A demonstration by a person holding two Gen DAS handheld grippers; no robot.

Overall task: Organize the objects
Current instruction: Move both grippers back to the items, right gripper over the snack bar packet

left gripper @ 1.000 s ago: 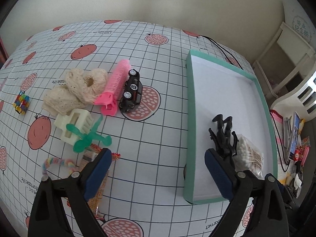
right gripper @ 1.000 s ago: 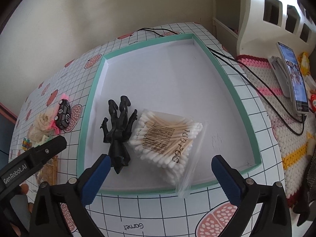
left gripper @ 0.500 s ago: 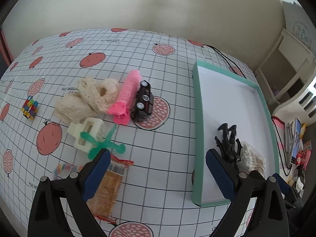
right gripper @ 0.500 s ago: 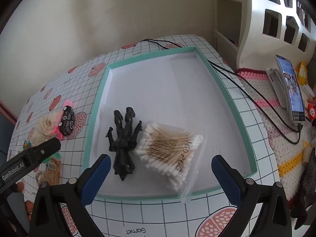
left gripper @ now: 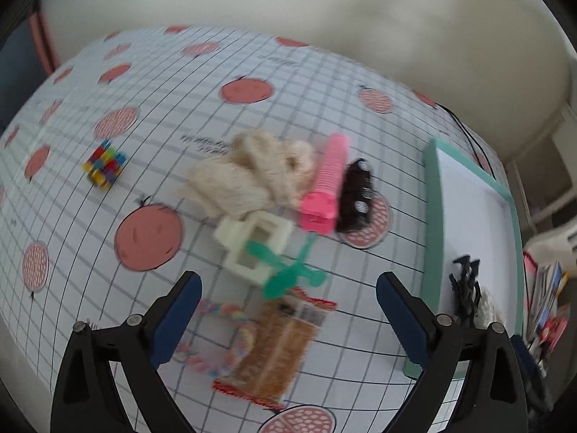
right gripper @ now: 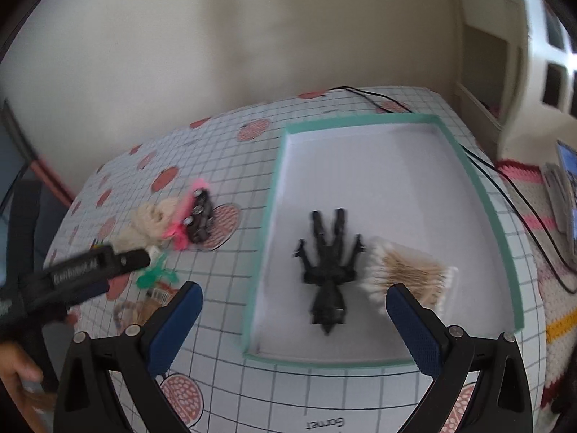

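From the left wrist view, the left gripper [left gripper: 288, 303] hangs over the checked tablecloth [left gripper: 90, 223] with its jaws spread wide and nothing between them. Under the gap lies a snack packet [left gripper: 277, 346] in orange wrapping, with a pastel beaded band [left gripper: 216, 335] just beside it on the left; motion blur softens both, so their finer details cannot be read. Beyond them a green propeller-like toy [left gripper: 292, 270] overlaps a cream hair claw [left gripper: 249, 241]. Farther back sit a cream knitted piece [left gripper: 249, 180], a pink hair roller [left gripper: 326, 187] touching it, and a black toy car [left gripper: 355, 198] just beside the roller on a red fruit print. A small multicoloured cube [left gripper: 104, 167] lies well apart to the left. At the right stands the teal-rimmed tray [left gripper: 431, 216], holding a black figure [left gripper: 465, 288] near its front end. From the right wrist view, the right gripper [right gripper: 294, 310] is also wide open and holds nothing, hovering over the tray's [right gripper: 259, 252] near left corner. Inside the tray the black figure [right gripper: 328, 267] lies flat, and a pack of cotton swabs [right gripper: 411, 278] rests just beside it on the right. The left gripper [right gripper: 90, 267] reaches in from the left above the loose items.
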